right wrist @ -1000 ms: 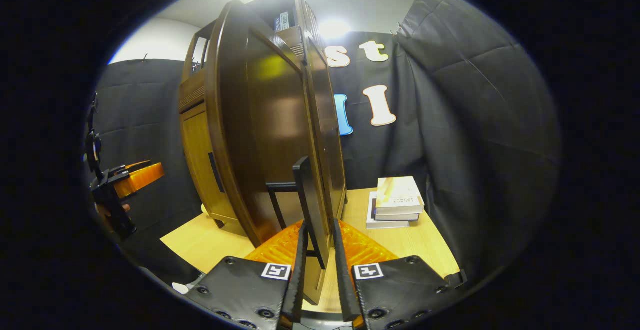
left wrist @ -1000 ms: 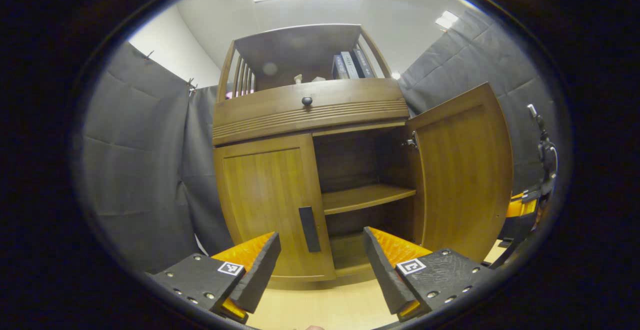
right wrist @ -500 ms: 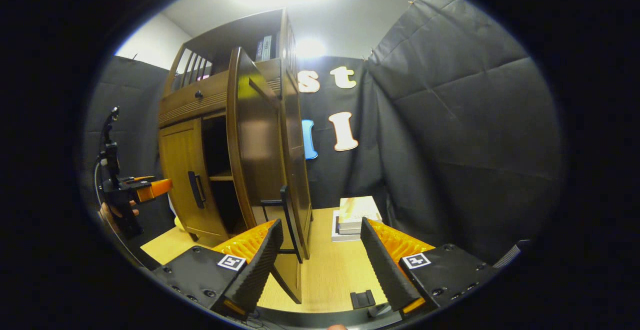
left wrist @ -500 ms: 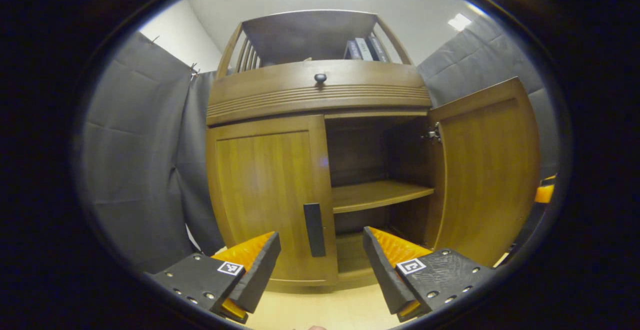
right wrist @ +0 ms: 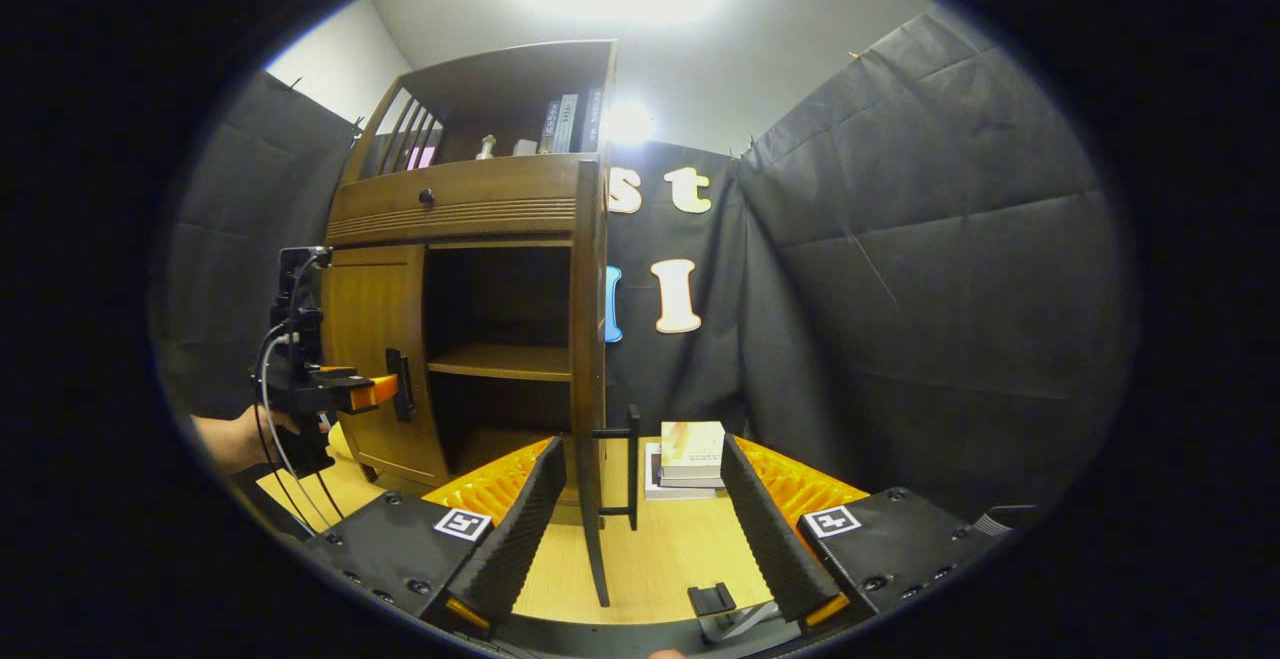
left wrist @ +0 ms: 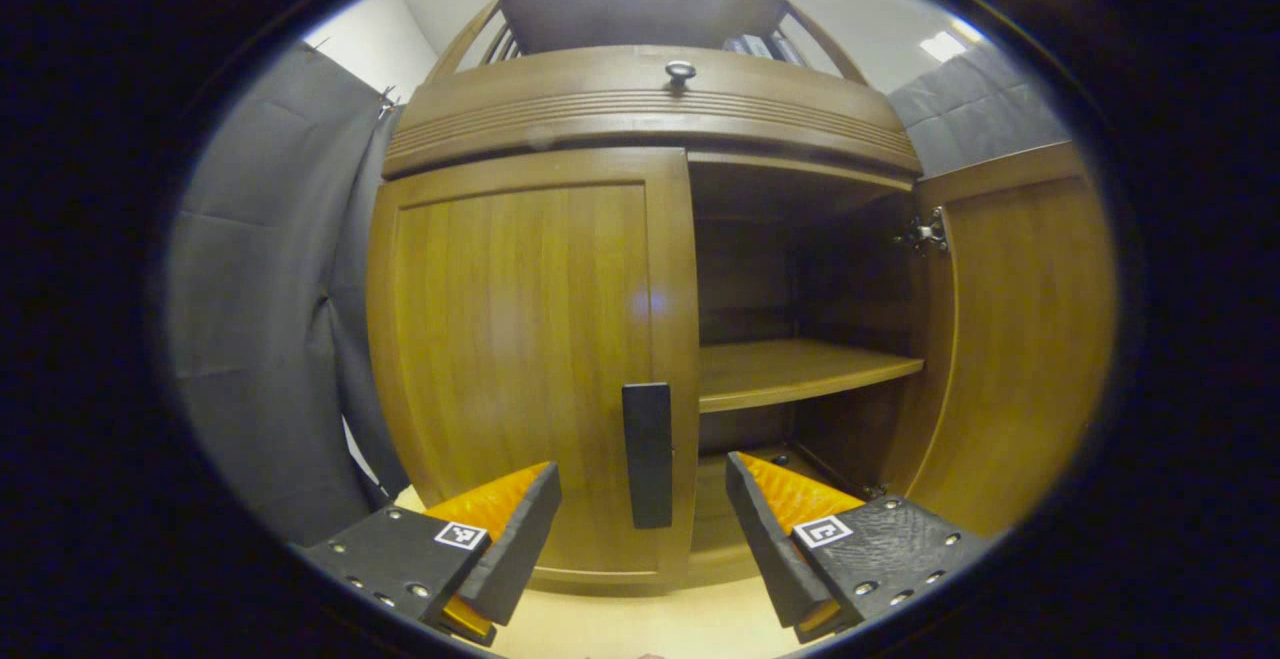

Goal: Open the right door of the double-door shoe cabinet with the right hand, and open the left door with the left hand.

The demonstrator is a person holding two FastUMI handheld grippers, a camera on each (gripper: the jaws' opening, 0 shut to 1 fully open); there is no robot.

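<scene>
The wooden shoe cabinet [left wrist: 640, 109] stands close ahead in the left gripper view. Its left door [left wrist: 520, 339] is closed, with a dark vertical handle [left wrist: 648, 454]. My left gripper [left wrist: 640, 529] is open, and the handle stands between and just beyond its fingertips. The right door [left wrist: 1020, 339] is swung wide open, showing an inner shelf [left wrist: 800, 374]. In the right gripper view the right door [right wrist: 590, 339] is edge-on, with its handle [right wrist: 628, 464] ahead. My right gripper [right wrist: 640, 529] is open and apart from it. The left gripper [right wrist: 385, 389] hovers at the left door's handle [right wrist: 403, 384].
A stack of books [right wrist: 690, 449] lies on the light wooden floor [right wrist: 680, 559] to the right of the cabinet. Black cloth walls [right wrist: 900, 289] close in the right and back. A hand [right wrist: 235, 439] holds the left gripper. More books [right wrist: 565, 124] stand on the top shelf.
The right gripper let go of the right door's handle, opened and drew back; the door stands wide open. The left gripper moved in close to the left door's handle.
</scene>
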